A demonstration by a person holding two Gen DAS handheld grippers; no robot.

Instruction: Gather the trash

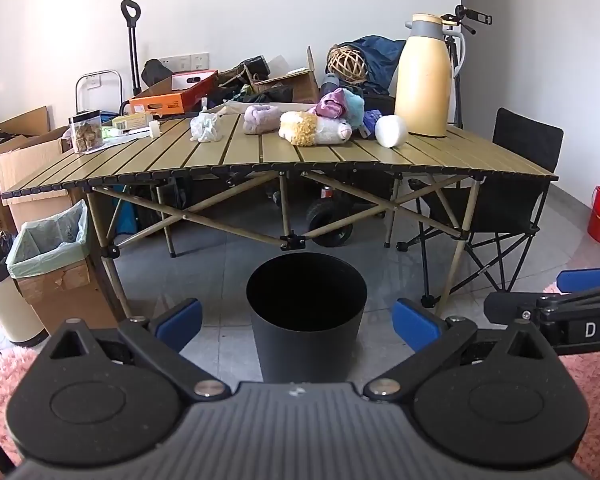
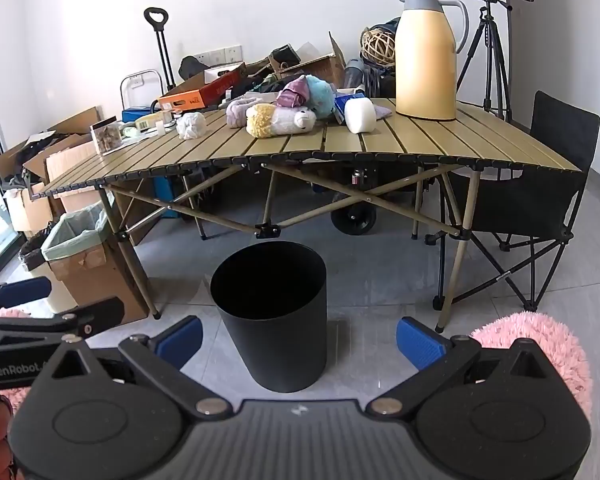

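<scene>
Both grippers, left [image 1: 298, 322] and right [image 2: 299, 338], hang spread and empty over the bin [image 1: 306, 312], so next I reach for the crumpled tissue [image 1: 205, 128] on the table [image 1: 380, 158].

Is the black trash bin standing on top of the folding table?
No. The black trash bin stands on the tiled floor in front of the folding table, below the table's near edge.

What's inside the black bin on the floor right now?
The black bin stands open-topped in front of the table. Only its dark inner wall shows in both views; the bottom is lost in shadow, so I cannot tell whether any trash is in it.
</scene>
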